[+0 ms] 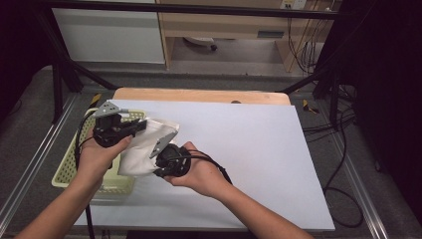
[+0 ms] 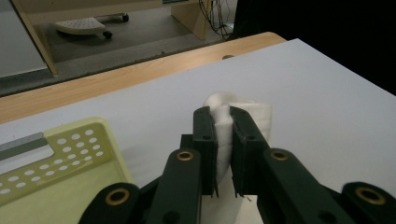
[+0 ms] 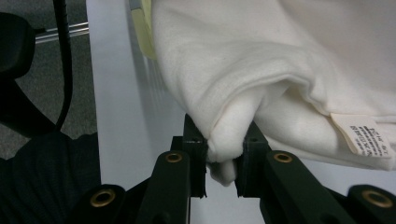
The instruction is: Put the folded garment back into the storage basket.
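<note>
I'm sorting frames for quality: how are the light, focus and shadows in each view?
High view: white table sheet evenly lit, surroundings dark, slightly soft. Left gripper view: white cloth and left gripper sharp, background softer. Right gripper view: cloth folds shaded, care label print too blurred to read, right gripper clear.

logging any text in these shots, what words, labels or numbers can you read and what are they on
Nothing can be read for certain.
White sewn-in tag on the white cloth: small printed lines, too blurred to read.
Sticker on the wooden furniture beyond the table, in the high view: too small to read.
</note>
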`<state>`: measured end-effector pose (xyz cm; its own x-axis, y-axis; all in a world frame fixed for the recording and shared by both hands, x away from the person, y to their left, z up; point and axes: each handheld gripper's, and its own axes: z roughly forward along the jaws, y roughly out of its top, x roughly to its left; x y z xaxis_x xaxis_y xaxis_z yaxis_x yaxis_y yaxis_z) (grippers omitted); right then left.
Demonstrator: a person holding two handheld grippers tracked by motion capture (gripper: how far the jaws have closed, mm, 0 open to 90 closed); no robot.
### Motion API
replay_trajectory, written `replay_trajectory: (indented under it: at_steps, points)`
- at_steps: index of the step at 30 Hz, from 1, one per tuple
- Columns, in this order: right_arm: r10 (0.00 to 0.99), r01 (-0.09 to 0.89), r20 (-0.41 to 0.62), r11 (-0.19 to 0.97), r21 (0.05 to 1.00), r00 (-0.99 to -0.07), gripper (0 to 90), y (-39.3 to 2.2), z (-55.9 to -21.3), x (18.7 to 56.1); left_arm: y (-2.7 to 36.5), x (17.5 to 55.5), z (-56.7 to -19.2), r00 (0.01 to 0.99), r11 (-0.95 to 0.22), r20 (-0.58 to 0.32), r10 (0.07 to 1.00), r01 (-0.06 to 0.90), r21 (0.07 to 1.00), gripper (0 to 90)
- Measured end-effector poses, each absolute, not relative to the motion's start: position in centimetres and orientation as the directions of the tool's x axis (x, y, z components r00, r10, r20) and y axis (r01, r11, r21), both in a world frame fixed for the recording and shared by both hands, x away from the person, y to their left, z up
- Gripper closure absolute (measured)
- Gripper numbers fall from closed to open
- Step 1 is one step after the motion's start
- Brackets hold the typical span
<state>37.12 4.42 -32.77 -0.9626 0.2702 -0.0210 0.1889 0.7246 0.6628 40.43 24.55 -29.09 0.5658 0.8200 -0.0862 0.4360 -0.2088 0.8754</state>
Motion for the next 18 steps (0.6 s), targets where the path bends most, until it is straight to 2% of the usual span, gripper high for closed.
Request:
replay_trajectory:
  at_steps: [18]
  points:
    - [0.265, 0.176, -0.024, 0.704, 0.688, -0.964, 77.6, 5.8, -32.8, 37.3, 25.5, 40.5, -28.5, 0.557, -0.210, -0.079, 0.827, 0.435, 0.876, 81.7]
